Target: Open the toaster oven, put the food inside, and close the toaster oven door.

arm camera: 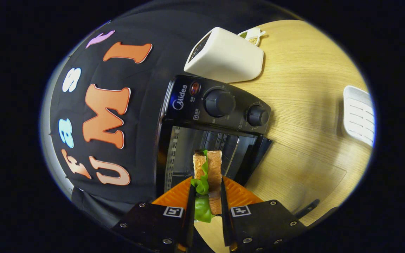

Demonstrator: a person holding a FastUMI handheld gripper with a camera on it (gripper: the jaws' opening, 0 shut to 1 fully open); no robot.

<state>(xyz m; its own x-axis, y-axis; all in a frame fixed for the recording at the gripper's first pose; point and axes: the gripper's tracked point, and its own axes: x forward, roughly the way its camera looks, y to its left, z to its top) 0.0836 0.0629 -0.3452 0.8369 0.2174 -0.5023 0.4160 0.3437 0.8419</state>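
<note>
My gripper (207, 189) is shut on a sandwich (215, 168) of two toast slices with green lettuce, both fingers pressing its sides. The sandwich stands on edge and sticks out past the fingertips. Just beyond it is the black toaster oven (220, 105) with two knobs. Its glass door (304, 175) is swung fully open and lies flat over the wooden table, its dark handle (306, 209) at the door's free end. The sandwich tip is in front of the open cavity (188, 147), where a wire rack shows inside.
A white slot toaster (229, 56) stands beside the oven, with a small white dish (252, 36) behind it. A white slatted tray (358, 116) lies at the table's (311, 88) far side. Black cloth wall runs behind the oven.
</note>
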